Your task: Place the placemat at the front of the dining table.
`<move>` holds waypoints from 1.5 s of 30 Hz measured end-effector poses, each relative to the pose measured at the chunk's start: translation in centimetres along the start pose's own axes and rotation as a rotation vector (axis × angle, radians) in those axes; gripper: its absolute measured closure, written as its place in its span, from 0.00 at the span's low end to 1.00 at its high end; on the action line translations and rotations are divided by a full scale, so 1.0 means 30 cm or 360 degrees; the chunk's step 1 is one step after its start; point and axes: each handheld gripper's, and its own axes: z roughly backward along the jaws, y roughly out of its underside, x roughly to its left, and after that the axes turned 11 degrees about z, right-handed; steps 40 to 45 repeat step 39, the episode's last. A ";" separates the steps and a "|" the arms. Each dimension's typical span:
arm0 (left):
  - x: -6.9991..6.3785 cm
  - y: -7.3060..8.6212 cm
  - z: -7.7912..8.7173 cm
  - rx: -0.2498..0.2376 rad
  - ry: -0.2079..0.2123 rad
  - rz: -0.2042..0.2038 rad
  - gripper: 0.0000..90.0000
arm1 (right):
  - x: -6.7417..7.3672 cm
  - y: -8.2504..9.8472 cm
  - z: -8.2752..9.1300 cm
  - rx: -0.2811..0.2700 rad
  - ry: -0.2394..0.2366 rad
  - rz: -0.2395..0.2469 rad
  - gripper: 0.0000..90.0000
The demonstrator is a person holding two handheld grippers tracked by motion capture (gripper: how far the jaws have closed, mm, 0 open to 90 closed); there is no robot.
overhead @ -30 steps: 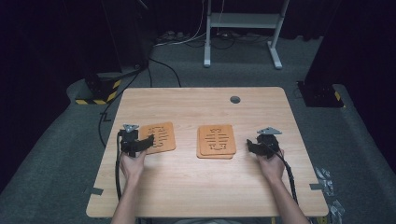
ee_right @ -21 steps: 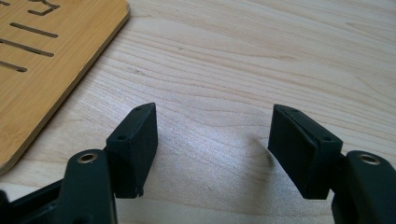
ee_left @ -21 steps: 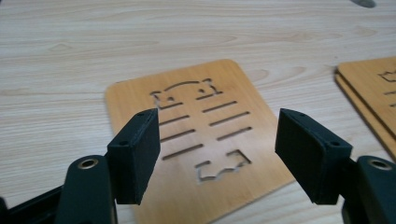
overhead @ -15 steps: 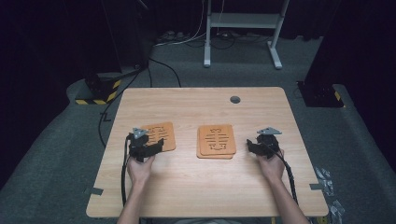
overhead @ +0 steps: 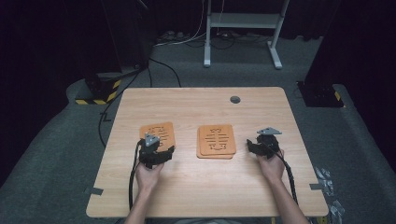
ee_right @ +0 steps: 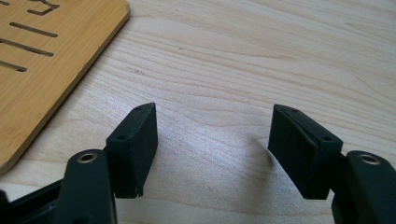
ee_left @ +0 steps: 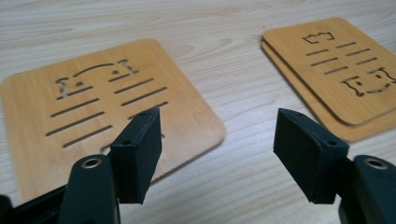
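My left tool (overhead: 161, 151) stands with jaws apart at the near edge of the single coaster (overhead: 158, 135), which lies flat on the desk (overhead: 187, 186), left of centre; nothing is gripped. My right tool (overhead: 256, 145), jaws also apart and empty, rests just right of the coaster stack (overhead: 215, 141). Judgement: at least two coasters are stacked; the single one remains to be picked up and added. Work is partly done.

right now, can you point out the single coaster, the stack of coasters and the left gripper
single coaster (ee_left: 93, 93), left gripper view, on its slotted middle
stack of coasters (overhead: 215, 139), high view, on the middle of the top coaster
left gripper (ee_left: 217, 135), left gripper view, midway between its open fingers
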 end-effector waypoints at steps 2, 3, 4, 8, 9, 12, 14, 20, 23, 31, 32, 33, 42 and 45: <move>-0.011 0.007 0.001 -0.0005 0.0025 -0.0007 0.36 | 0.000 0.000 0.000 0.0000 0.0000 0.0001 0.37; -0.018 0.011 0.001 -0.0004 0.0030 -0.0008 0.36 | 0.001 0.000 0.000 0.0001 0.0000 -0.0003 0.37; -0.024 0.015 0.002 -0.0001 0.0036 -0.0018 0.36 | 0.000 0.000 0.000 0.0000 0.0000 -0.0001 0.37; -0.051 0.031 -0.002 -0.0001 0.0072 -0.0040 0.37 | 0.000 0.000 0.000 0.0001 0.0000 0.0002 0.37; -0.059 0.034 -0.005 0.0003 0.0082 -0.0055 0.36 | 0.000 0.000 0.000 0.0001 0.0000 0.0002 0.37; -0.090 0.044 -0.008 0.0019 0.0102 -0.0114 0.36 | 0.000 0.000 0.000 0.0001 0.0001 0.0003 0.37; -0.112 0.053 -0.015 0.0027 0.0117 -0.0159 0.36 | 0.000 0.000 0.000 0.0001 0.0002 0.0004 0.37; -0.153 0.099 -0.056 0.0088 0.0113 -0.0219 0.35 | 0.000 0.000 0.000 0.0001 0.0002 0.0004 0.37; -0.175 0.111 -0.075 0.0116 0.0093 -0.0296 0.35 | 0.002 0.001 -0.003 -0.0015 0.0024 0.0004 0.37; -0.189 0.142 -0.111 0.0154 0.0092 -0.0313 0.33 | 0.004 0.001 -0.003 -0.0016 0.0026 0.0001 0.37; -0.189 0.142 -0.112 0.0147 0.0088 -0.0308 0.33 | 0.003 0.001 -0.003 -0.0017 0.0026 0.0003 0.37; -0.189 0.142 -0.112 0.0148 0.0086 -0.0311 0.33 | 0.004 0.001 -0.003 -0.0017 0.0026 0.0003 0.37; -0.187 0.141 -0.113 0.0153 0.0065 -0.0305 0.29 | 0.003 0.001 -0.003 -0.0017 0.0025 0.0003 0.37; -0.187 0.141 -0.113 0.0153 0.0065 -0.0305 0.29 | 0.003 0.001 -0.003 -0.0017 0.0025 0.0003 0.37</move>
